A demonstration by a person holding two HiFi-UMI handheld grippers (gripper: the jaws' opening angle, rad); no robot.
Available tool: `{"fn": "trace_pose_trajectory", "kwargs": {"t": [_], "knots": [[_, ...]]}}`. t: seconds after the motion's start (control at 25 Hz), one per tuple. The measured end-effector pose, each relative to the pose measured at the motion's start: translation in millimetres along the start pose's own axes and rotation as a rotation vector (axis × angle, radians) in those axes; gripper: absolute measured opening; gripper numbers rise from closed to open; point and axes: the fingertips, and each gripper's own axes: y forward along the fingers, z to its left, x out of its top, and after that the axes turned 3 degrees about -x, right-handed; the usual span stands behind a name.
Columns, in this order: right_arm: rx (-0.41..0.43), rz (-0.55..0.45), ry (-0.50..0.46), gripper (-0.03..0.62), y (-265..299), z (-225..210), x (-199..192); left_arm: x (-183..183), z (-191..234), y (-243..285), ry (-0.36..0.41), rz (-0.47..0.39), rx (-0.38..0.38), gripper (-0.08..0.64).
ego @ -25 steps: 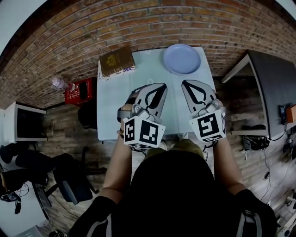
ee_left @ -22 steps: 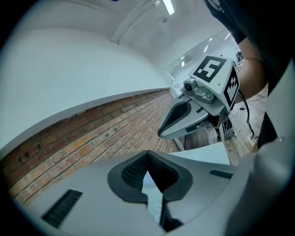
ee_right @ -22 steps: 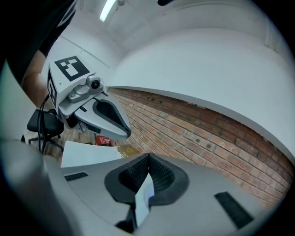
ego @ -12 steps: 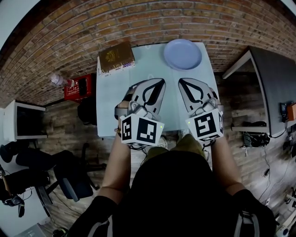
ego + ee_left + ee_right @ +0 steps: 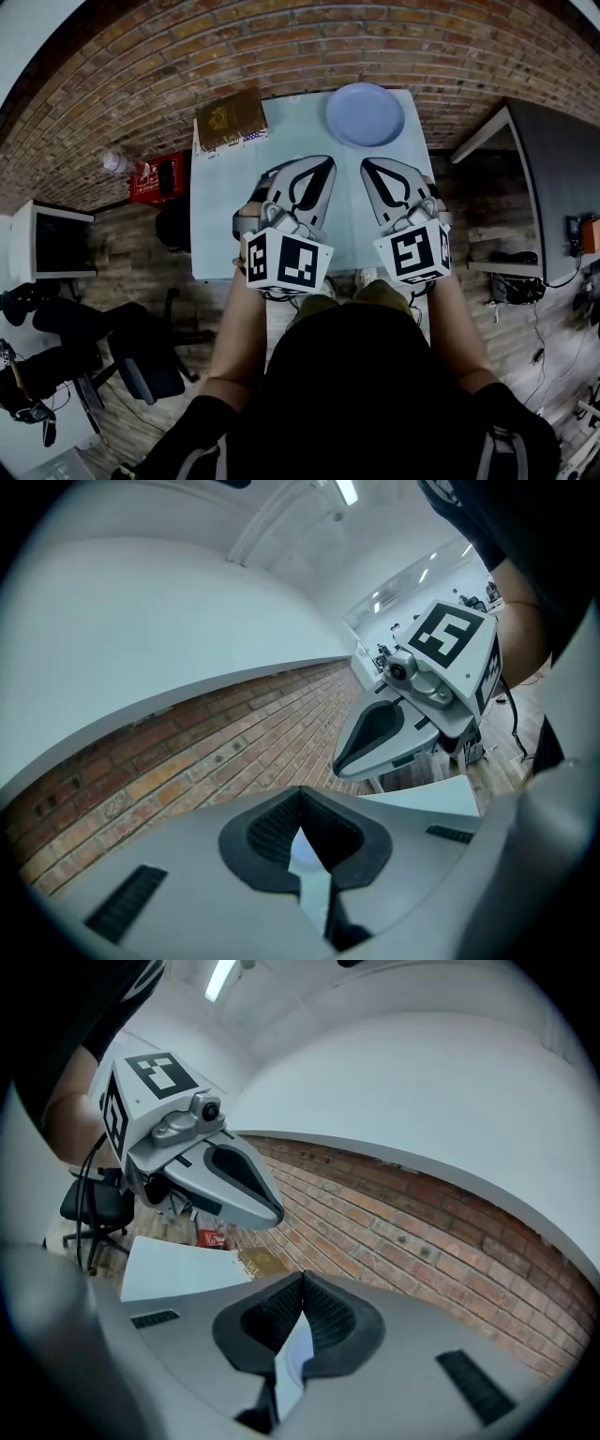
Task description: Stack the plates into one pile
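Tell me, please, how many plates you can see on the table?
1. A round pale-blue plate lies at the far right corner of the light table, to the right of the brown book. It may be several plates already stacked; the head view cannot settle that.

Holds the left gripper [image 5: 322,171] and the right gripper [image 5: 370,169] side by side ahead of the chest, near each other but apart. Points both forward, tips angled slightly toward one another. Reaches out with the left forearm [image 5: 239,328] and the right forearm [image 5: 455,319], bare below dark sleeves and roughly parallel. Shows both pairs of jaws closed, tips meeting, nothing pinched between them. Carries the left marker cube [image 5: 286,262] and the right marker cube [image 5: 412,253] at the rear ends, nearest the body.
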Motion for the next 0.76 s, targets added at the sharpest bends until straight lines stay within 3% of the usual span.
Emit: {"fn": "trace_pose_trajectory", "kwargs": {"t": [0.76], "knots": [[0.029,-0.010,0.008,0.034,0,-8,-6,2,-1,13,0.009,0.024,-0.004,0.020]]}}
